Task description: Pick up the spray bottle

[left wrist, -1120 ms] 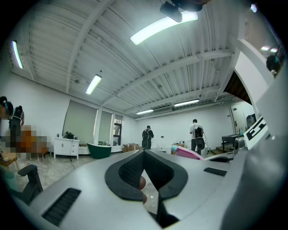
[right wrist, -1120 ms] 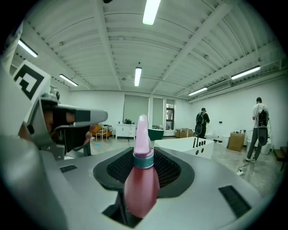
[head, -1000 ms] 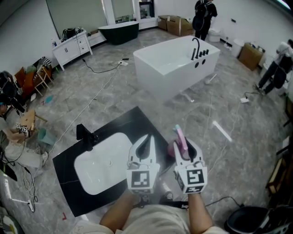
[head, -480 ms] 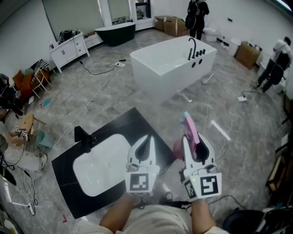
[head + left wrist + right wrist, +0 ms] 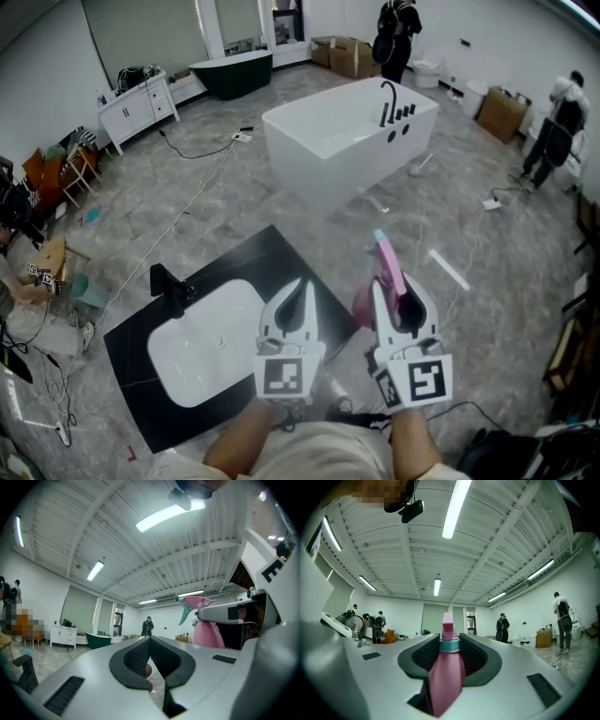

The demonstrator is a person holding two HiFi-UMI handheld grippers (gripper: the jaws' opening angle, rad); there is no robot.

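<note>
1. The right gripper (image 5: 398, 292) is clamped on the pink spray bottle (image 5: 446, 670). Its dark ribbed pads pinch the bottle's body from both sides, just below the teal collar.
2. The bottle stands roughly upright in that grip. Its pink trigger head and teal nozzle tip stick out beyond the jaw tips, on the far side.
3. From above, the bottle is held in the air to the right of the sink (image 5: 202, 345), off the black counter (image 5: 274, 255). It hangs about over the counter's right edge, where the grey marbled floor begins.
4. The left gripper (image 5: 300, 286) hangs just left of the right one, level and close beside it but apart. Its jaws are pressed together at the tips and hold nothing — only a small diamond-shaped gap shows behind the tips.
5. The white sink is set into the counter, and a black faucet (image 5: 169, 283) stands at its far left corner.
6. Farther off, a white freestanding bathtub (image 5: 342, 131) with a black tap sits mid-room. A dark green tub (image 5: 230, 70) and a white cabinet (image 5: 136, 98) stand along the far left wall.
7. Cardboard boxes (image 5: 352, 54) sit at the far end — one person (image 5: 394, 33) stands beside them and another (image 5: 558, 127) is at the right edge.
</note>
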